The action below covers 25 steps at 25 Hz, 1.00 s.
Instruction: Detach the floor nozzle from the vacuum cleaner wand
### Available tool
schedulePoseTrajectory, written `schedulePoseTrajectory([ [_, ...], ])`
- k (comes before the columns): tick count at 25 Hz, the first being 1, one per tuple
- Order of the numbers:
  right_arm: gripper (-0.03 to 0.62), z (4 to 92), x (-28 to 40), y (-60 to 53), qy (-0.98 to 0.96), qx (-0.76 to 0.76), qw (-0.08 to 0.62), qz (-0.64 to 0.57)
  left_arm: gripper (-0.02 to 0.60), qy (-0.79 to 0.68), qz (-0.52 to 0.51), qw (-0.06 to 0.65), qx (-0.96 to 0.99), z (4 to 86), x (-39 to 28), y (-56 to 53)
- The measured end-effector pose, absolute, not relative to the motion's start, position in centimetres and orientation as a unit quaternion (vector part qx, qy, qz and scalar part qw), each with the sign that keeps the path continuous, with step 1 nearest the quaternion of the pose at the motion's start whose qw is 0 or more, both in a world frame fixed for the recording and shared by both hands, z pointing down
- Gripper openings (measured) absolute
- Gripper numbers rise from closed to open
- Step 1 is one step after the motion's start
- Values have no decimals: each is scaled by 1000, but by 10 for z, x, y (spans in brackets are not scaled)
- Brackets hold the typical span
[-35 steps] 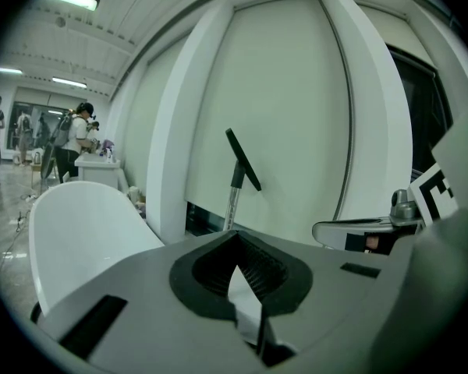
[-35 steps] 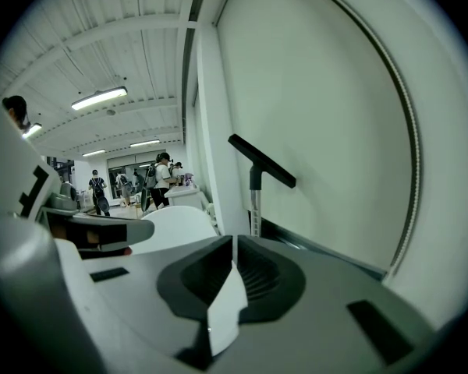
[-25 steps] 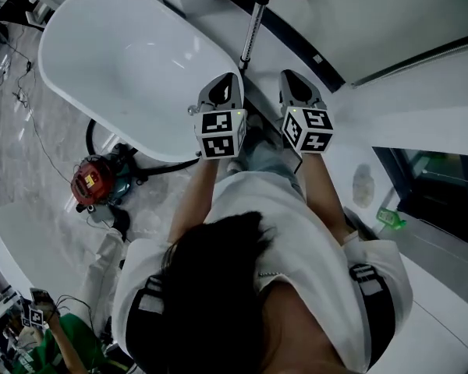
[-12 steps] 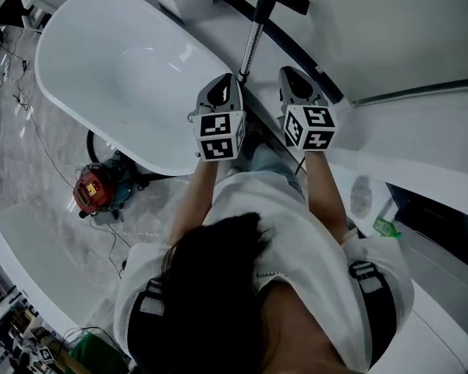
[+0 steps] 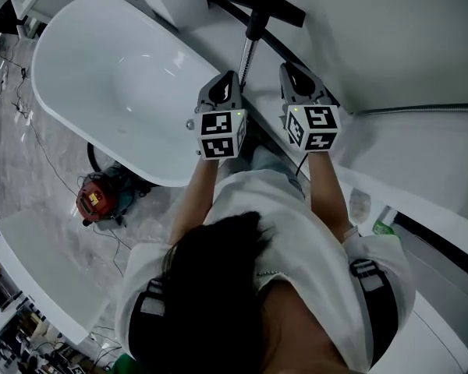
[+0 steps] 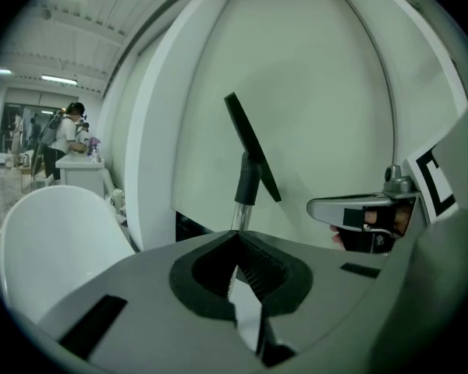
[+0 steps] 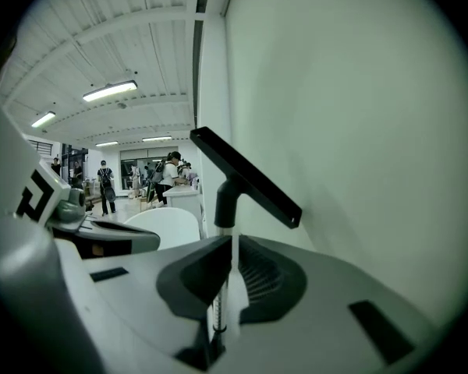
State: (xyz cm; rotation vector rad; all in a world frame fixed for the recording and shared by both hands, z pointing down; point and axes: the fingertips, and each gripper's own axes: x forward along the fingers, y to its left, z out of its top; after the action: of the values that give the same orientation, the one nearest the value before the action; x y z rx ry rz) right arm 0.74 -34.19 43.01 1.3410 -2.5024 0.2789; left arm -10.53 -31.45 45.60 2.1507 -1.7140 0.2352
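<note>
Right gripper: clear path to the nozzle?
Probably yes. Nozzle sits ahead by the wall, nothing between it and the right gripper; its shut jaws would need opening first.

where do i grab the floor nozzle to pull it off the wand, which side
Probably take the floor nozzle by its round black neck, just above the silver wand, coming from the open side. Its flat bar is wide and tilted, with the wall behind it.
</note>
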Motion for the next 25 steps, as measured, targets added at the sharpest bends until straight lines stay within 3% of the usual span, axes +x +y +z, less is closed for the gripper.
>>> schedulePoseTrajectory([
  [7,22,407,13,-372,-876,456,152,45,0,-609,89,191,765,458,-97,-334],
  [10,110,403,10,-382,-881,444,161,26,0,-609,90,192,764,460,-98,-341],
  [14,125,397,8,-396,-889,422,180,-3,0,-611,90,191,763,460,-96,-351],
  [25,241,398,-5,-430,-892,357,262,-94,0,-619,101,196,754,466,-97,-366],
])
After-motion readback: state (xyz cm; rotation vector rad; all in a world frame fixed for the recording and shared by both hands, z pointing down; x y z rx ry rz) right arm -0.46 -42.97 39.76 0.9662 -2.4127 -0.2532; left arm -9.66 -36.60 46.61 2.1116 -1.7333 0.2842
